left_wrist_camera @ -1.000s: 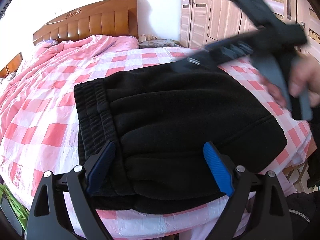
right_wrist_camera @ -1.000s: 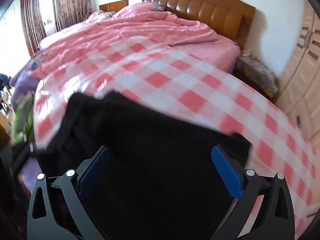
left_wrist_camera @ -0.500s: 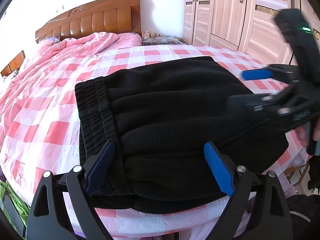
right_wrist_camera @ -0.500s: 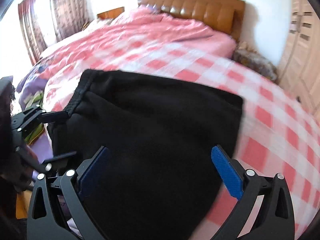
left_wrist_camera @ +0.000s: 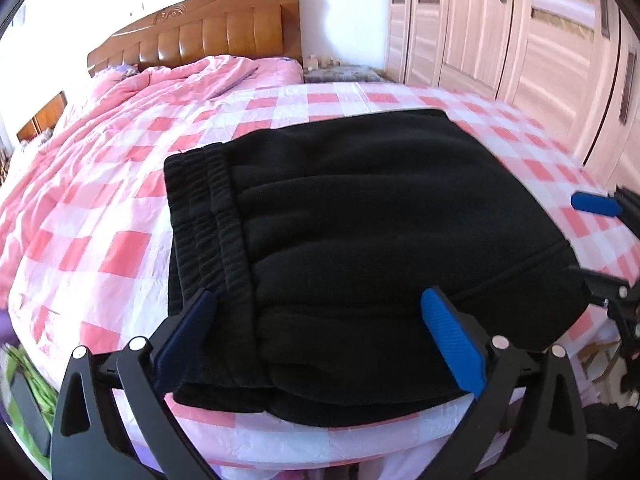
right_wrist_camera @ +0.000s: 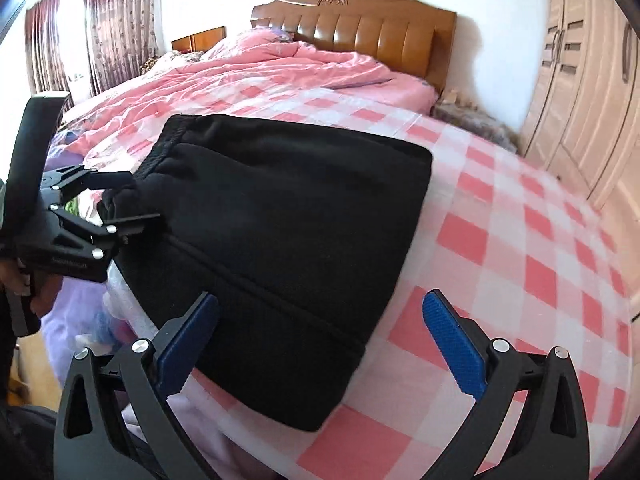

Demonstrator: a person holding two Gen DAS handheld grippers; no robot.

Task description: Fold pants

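Change: since half a second ago the right gripper (left_wrist_camera: 600,240) has drawn back from over the pants (left_wrist_camera: 360,240) to the right margin of the left wrist view, where only one blue pad and some black linkage show.
Pants: black fleece, folded into a compact rectangle on the checked sheet (left_wrist_camera: 120,248), at the foot edge of the bed near its right-hand corner; ribbed waistband (left_wrist_camera: 208,216) turned toward the left side of the bed.
Fold: several layers stacked at the near edge, slightly overhanging the mattress edge.
Left gripper (left_wrist_camera: 320,332): jaws wide, the blue pads over the near edge of the pants; contact with the cloth is hard to judge from this angle, it may only hover.
Right gripper, own view (right_wrist_camera: 320,336): jaws wide, nothing between them; left pad over the pants' corner, right pad over bare sheet.
Left gripper in right view (right_wrist_camera: 100,208): at the waistband end, a hand (right_wrist_camera: 24,288) on its handle.
Bed: pink quilt (right_wrist_camera: 260,76) bunched toward the wooden headboard (right_wrist_camera: 360,32).
Surroundings: wardrobe doors (left_wrist_camera: 520,40) along the right side, curtains (right_wrist_camera: 116,40) at the far left.
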